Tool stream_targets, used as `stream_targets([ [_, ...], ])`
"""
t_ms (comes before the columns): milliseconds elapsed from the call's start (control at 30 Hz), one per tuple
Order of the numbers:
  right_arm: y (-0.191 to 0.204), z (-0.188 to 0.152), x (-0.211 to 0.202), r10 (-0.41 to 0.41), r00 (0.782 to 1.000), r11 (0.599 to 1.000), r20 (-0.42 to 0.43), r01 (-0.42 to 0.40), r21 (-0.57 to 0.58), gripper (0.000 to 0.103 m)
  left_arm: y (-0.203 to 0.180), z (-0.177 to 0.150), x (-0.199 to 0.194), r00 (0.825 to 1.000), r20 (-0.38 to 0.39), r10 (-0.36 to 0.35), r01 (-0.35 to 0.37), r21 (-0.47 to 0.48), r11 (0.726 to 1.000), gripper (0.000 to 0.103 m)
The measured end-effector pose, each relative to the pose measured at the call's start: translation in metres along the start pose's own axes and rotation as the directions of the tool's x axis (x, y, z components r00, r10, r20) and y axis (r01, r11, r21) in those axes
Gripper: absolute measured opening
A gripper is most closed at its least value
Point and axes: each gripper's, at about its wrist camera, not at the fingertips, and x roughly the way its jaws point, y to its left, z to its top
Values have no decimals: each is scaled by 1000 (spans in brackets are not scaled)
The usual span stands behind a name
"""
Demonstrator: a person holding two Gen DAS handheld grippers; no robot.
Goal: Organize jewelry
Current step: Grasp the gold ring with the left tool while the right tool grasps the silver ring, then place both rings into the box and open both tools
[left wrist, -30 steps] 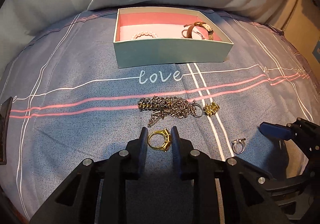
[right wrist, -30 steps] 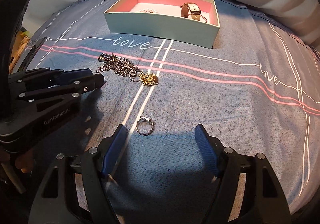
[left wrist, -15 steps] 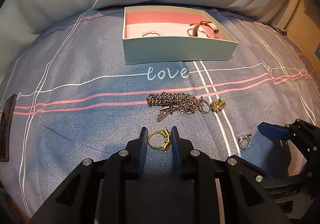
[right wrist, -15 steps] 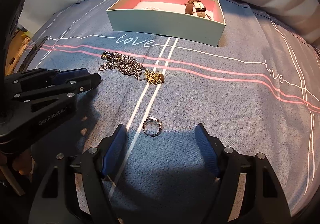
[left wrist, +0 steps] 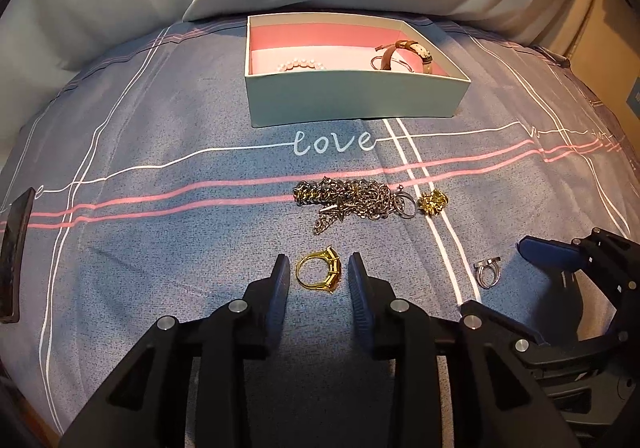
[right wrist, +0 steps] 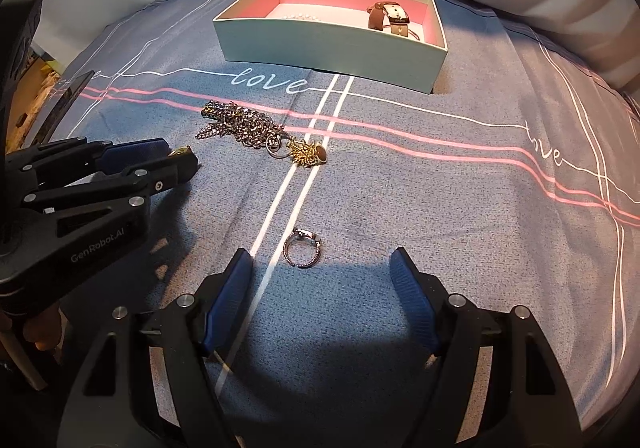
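While your left gripper (left wrist: 319, 274) sat low over the blanket (left wrist: 160, 240), its jaws had just been opening a little, and the gold ring (left wrist: 319, 272) lay loose between them with a gap on each side. Your right gripper (right wrist: 321, 268) stood wide apart around the silver ring (right wrist: 303, 247), not touching it. The chain pile (left wrist: 352, 200) was a tangle, hard to sort out. Inside the box (left wrist: 352, 100), the near wall hid most of the pearls (left wrist: 301, 65) and part of the watch (left wrist: 404, 53).

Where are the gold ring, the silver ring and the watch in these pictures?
gold ring (left wrist: 319, 273): left wrist view, on its band.
silver ring (right wrist: 303, 253): right wrist view, on its band.
watch (right wrist: 394, 17): right wrist view, on its face, inside the box.
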Motion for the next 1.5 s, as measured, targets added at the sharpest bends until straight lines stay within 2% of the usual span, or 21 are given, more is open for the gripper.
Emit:
stream_targets([
  [267,-1,-1,1,10,1000,1000,2,-10,3,72,-6,3,5,1000,5,30,-30,28,999,30],
  [633,-1,0,2,14,1000,1000,-2,-14,1,70,-2,1,4,1000,2,18,-18,13,1000,27],
  [667,0,0,1,17,1000,1000,0,-17,1,63,-2,1,4,1000,2,17,-17,13,1000,27],
  [733,1,0,1,16,1000,1000,-2,-16,-5,60,-2,0,4,1000,3,18,-18,14,1000,27],
  [800,3,1,1,21,1000,1000,2,-21,-9,49,-2,0,3,1000,3,22,-22,14,1000,27],
  [833,3,2,1,20,1000,1000,2,-20,-9,47,-2,0,3,1000,3,23,-23,15,1000,27],
  [900,5,3,0,31,1000,999,2,-31,-11,28,-3,0,3,1000,1,23,-23,12,1000,27],
  [1000,4,5,1,38,999,999,1,-38,-7,21,-3,0,3,1000,-2,22,-22,12,1000,27],
  [1367,1,22,-7,25,999,1000,33,-25,-9,19,1,8,0,1000,-19,-9,8,-16,1000,24],
  [1500,-2,44,-19,3,997,1000,83,-1,-25,19,0,33,-14,999,39,-7,8,-16,1000,24],
])
